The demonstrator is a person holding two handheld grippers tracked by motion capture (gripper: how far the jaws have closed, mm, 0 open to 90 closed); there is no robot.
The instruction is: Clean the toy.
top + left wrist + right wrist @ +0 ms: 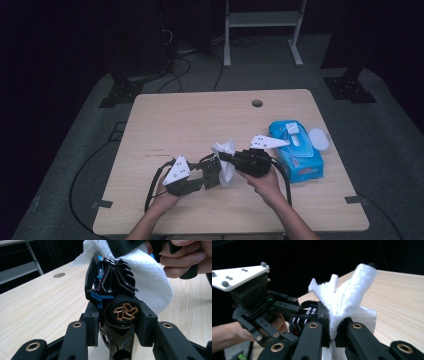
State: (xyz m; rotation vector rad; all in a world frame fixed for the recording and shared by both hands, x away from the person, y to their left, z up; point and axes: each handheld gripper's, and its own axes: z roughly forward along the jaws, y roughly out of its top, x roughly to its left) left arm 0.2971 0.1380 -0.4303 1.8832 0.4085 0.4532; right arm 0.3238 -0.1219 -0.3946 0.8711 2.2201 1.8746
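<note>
- The left gripper [212,172] sat low over the near middle of the wooden table [190,115], its jaws clamped on a black toy car [113,302] — the pads pressed against both flanks, just beside a wheel with a bronze hub.
- The car stood nose-up between those jaws, its rear wing and blue trim towards the far edge of the table.
- The right gripper [226,158] came in from the right, jaws together on a white wipe [226,160]; in the right gripper view the cloth [342,302] stood up in a crumpled peak out of the closed pads.
- The wipe lay against the car's far side, touching it, draped behind the bodywork in the left gripper view.
- The two grippers met tip to tip — cloth and car between them.
- A blue pack of wipes [296,152] lay near the right edge of the table, its flap open, well apart from the car.
</note>
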